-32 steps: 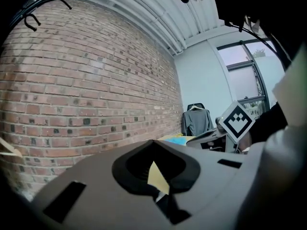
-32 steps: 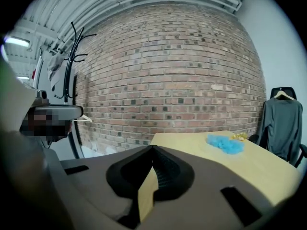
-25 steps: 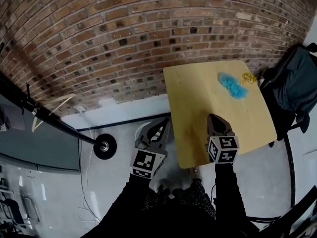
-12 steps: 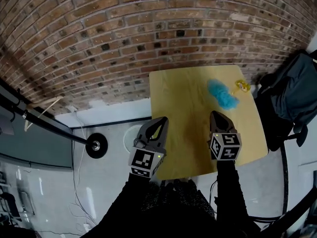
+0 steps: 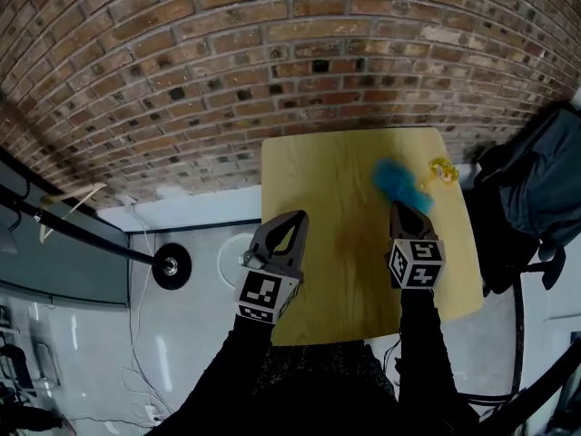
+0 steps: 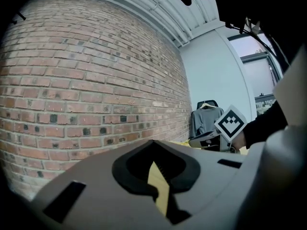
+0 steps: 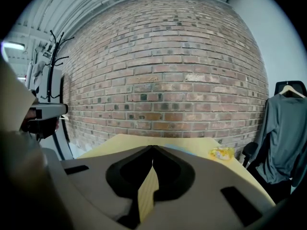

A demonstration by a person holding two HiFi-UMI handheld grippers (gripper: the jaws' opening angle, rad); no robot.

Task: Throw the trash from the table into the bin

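Right hand-held gripper (image 5: 402, 213): we read its jaws as pressed together with nothing between them, the tips low over the table (image 5: 327, 180) and aimed at the brick wall (image 5: 227, 80). Just ahead of those tips lies the blue trash (image 5: 398, 183), a fluffy clump. Its long axis runs diagonally, from far-left to near-right of the tips. We cannot tell whether the tips touch it. Further out and to the right, near the far table corner, sits the yellow wrapper (image 5: 442, 169), apart from the blue clump. The left hand-held gripper (image 5: 292, 221) is likewise closed and empty, at the table's left edge, well apart from both items. We judge the right hand nearer: open first, then advance straight ahead.
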